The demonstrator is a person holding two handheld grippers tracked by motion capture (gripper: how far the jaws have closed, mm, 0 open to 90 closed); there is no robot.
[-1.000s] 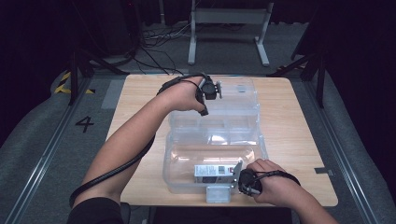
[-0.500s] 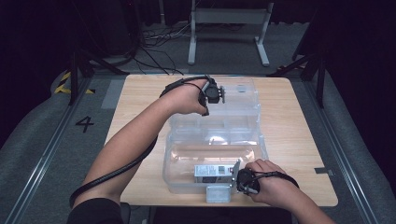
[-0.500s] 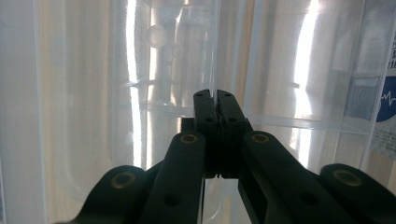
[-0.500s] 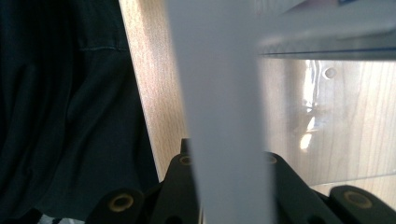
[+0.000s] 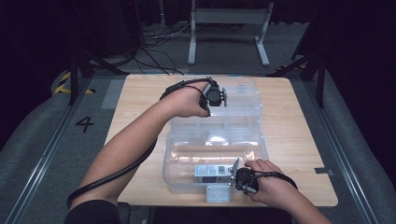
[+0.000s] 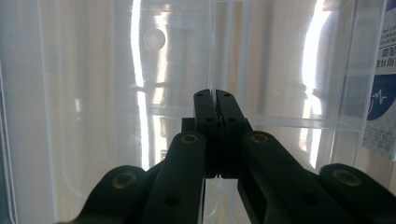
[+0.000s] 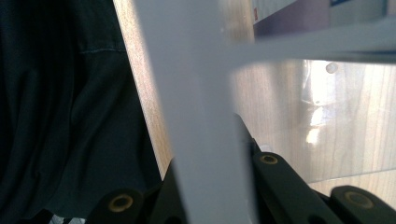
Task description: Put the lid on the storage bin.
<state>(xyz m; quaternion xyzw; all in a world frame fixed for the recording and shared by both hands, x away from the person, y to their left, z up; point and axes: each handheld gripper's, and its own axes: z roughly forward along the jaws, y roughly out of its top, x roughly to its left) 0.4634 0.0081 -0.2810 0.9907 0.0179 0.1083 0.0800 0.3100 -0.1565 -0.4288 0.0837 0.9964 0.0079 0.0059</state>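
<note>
We see the left claw (image 5: 223, 97) has drifted slightly left along the clear box's (image 5: 243, 122) far part.

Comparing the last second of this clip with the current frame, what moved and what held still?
Little changed. The left hand-held gripper edged slightly toward the table's far edge and stays shut on the clear lid of the clear storage box. The right hand-held gripper remains at the box's near side, clamped on its grey latch. The box and the small carton inside it lie as before.
</note>
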